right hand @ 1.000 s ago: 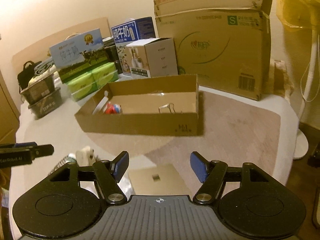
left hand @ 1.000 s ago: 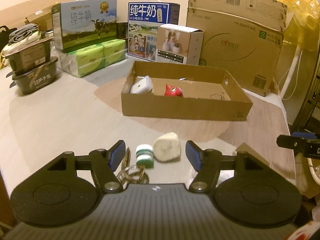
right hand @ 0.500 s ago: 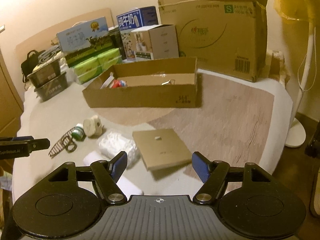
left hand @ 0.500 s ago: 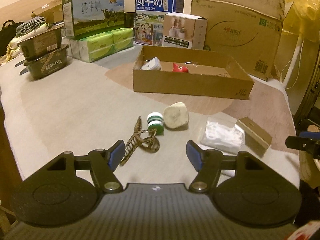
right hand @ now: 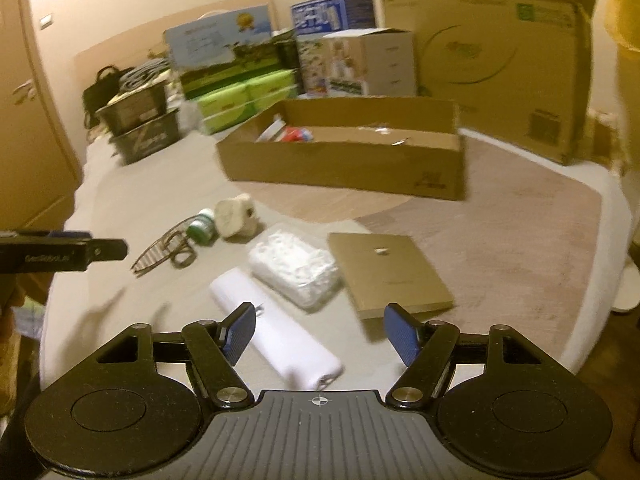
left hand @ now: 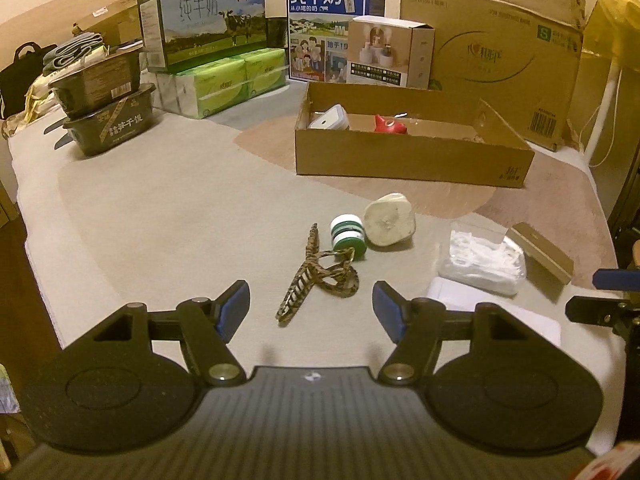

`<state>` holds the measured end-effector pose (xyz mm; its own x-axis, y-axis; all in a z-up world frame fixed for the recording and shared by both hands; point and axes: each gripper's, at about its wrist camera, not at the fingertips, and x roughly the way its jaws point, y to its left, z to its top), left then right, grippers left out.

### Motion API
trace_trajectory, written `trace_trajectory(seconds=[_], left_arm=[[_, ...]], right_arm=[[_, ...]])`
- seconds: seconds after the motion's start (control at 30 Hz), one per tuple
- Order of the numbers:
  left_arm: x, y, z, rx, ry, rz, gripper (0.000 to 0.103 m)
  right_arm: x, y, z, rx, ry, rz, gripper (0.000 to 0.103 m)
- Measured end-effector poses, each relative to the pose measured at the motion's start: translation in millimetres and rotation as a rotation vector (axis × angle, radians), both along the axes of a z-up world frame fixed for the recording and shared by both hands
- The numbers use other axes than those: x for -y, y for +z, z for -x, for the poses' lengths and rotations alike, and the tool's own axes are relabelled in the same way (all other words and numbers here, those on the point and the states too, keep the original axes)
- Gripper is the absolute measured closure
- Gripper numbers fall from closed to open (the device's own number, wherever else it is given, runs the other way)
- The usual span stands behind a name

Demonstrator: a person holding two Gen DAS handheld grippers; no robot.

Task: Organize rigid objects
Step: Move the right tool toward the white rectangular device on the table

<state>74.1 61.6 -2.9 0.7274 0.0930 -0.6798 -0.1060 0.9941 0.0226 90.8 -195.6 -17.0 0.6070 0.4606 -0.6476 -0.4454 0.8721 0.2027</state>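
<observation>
Leopard-print hair claw [left hand: 316,276] (lying flat, prongs splayed) sits below open, empty left tongs [left hand: 311,305].

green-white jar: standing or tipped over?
Tipped. The jar lies on its side on the table, beside the hair clip.

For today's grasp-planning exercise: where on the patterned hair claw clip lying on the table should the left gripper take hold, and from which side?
Grip the hair claw clip across its looped handle end, coming from above: it lies flat, and the toothed end looks thin and slippery.
</observation>
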Motion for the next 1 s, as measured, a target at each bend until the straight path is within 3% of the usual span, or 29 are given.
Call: trace_trajectory(seconds=[0.17, 0.33, 0.5, 0.7, 1.0], left_arm=[[-4.0, -5.4, -2.5, -0.014, -0.016, -0.005, 0.038], [-8.9, -8.5, -5.6, -0.020, -0.017, 0.003, 0.038], [-15.3, -11.2, -8.6, -0.020, -0.012, 0.014, 0.038], [-20.7, -15.8, -14.3, -0.026, -0.017, 0.019, 0.038], [-21.0, -21.8, -24.2, -0.028, -0.041, 0.012, 0.038]], right_arm=[[-19.6, -8.7, -7.0, -0.002, 0.103, 0.048, 0.034], [-45.9, -24.7, -17.7, 0.003, 0.231, 0.158, 0.049], [-70.3, -43.2, -27.6, 0.016, 0.316, 0.254, 0.056], [-83.8, -51.0, -34.5, 0.019, 0.300, 0.260, 0.060], [-89.3, -45.7, -48.6, -0.043, 0.128, 0.195, 0.063]])
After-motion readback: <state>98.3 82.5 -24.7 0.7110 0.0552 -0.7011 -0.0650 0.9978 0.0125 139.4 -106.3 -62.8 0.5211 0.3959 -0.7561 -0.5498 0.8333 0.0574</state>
